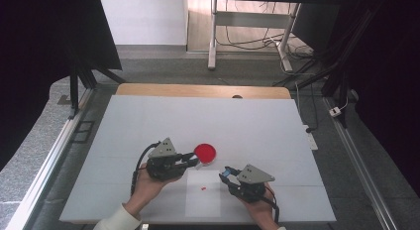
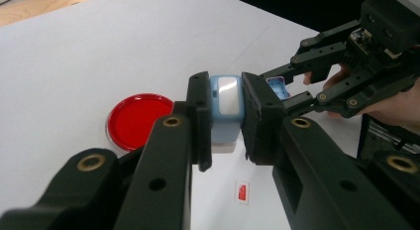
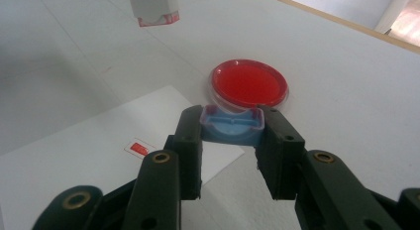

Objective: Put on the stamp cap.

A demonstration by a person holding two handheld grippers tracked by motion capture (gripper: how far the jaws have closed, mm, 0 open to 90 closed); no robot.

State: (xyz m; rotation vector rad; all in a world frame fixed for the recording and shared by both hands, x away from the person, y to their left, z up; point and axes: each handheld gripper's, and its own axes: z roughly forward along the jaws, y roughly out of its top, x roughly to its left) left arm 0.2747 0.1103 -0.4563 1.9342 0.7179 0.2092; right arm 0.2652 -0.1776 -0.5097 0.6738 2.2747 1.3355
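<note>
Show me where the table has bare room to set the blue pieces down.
Most free: the table's far half, beyond the red dish, and the near left corner. The white sheet is bare except for a small red slide. Crowded: between the left gripper and right gripper, beside the dish.

- My left gripper (image 1: 190, 159) is a black block with a grey three-cornered plate on top and a black cable looping off its back.
- My right gripper (image 1: 227, 174) is built the same: black body, grey triangular plate, black cable trailing past the wrist.
- Close up, each jaw of mine is matt black, a flat rectangular pad on jointed link arms.
- Brass-coloured rivets ring the pivot holes in those arms, and smaller plain holes sit beside them.
- The far gripper in my left gripper view shows a boxy black head behind its links.
- On my left arm I wear a cream-white sleeve (image 1: 116, 220).
</note>
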